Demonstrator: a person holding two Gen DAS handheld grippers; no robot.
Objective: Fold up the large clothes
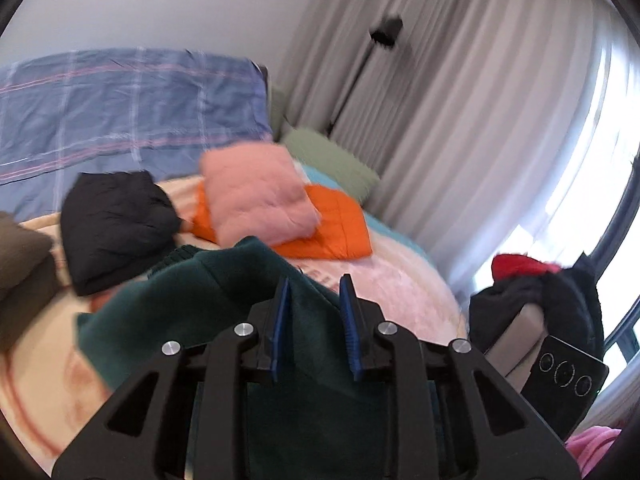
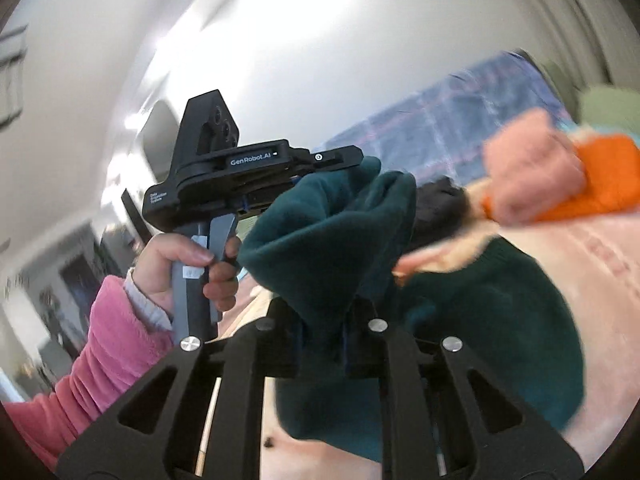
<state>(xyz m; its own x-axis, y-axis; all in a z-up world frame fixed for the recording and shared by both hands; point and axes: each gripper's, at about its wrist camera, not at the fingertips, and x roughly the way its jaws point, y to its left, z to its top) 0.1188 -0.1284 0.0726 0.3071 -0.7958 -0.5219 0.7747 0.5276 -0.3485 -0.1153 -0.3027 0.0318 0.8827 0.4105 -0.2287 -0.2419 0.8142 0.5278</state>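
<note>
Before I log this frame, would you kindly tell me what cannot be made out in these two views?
- Left wrist view: the green sweater runs behind the left tool, so its lower part is hidden.
- Right wrist view: the right tool has its fingertips buried in sweater cloth.
- Right wrist view: motion blur smears the pink pillow and orange jacket.
- Both views: the sweater's full shape is cut off by the frame edges.

place: home bedroom | evidence: bed [image 1: 400,292] with plaid duvet [image 1: 120,120], pillows [image 1: 256,196], curtains [image 1: 460,120]
</note>
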